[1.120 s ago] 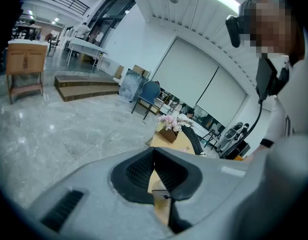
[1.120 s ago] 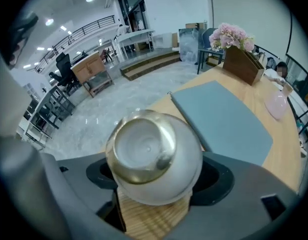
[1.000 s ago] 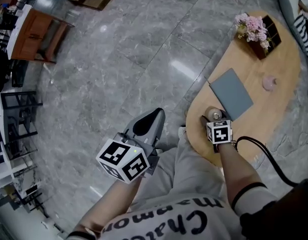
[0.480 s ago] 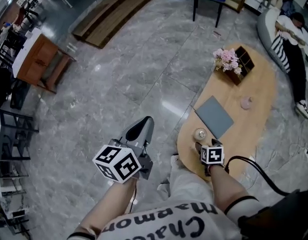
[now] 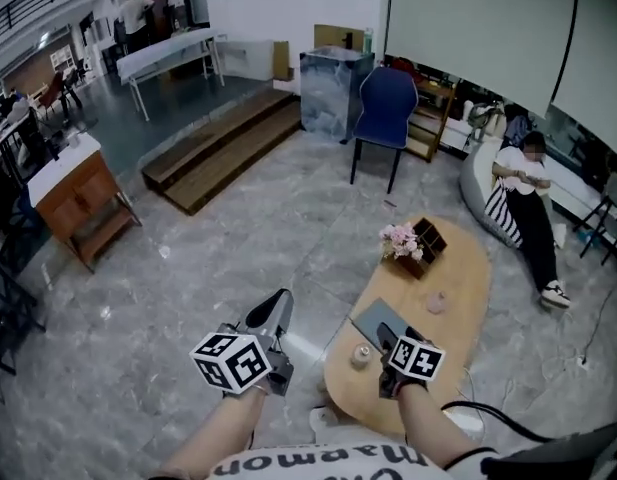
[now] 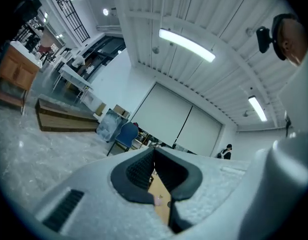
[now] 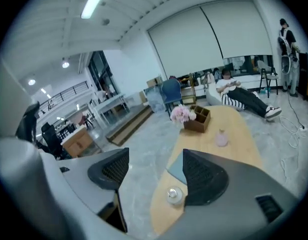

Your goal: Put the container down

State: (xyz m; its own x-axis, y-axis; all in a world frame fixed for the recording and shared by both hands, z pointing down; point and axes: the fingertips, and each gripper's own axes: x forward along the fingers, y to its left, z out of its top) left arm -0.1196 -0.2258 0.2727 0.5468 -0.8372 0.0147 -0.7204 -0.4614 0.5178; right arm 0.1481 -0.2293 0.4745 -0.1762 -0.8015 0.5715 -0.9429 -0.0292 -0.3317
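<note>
Now, your left gripper (image 5: 278,303) hangs off the worktop (image 5: 463,278), fingers pressed together on nothing, and the container (image 5: 362,354) stands free on the worktop's near end, at 9 o'clock of your right gripper (image 7: 156,156), whose wide-spread fingers (image 7: 206,176) have drawn back off it, so the put-down looks done.

Container (image 5: 362,354), mat (image 5: 372,320), flowers (image 5: 398,236) on table (image 5: 468,280)

Our left gripper (image 5: 271,318) in a pale grey shell with black ribbed pads (image 6: 136,171), our right gripper (image 5: 386,340) in the same grey, each bearing a white cube (image 5: 231,360) with black square markers, a black cable (image 5: 493,430) off the right one, our white shirt (image 5: 318,463) with dark lettering
</note>
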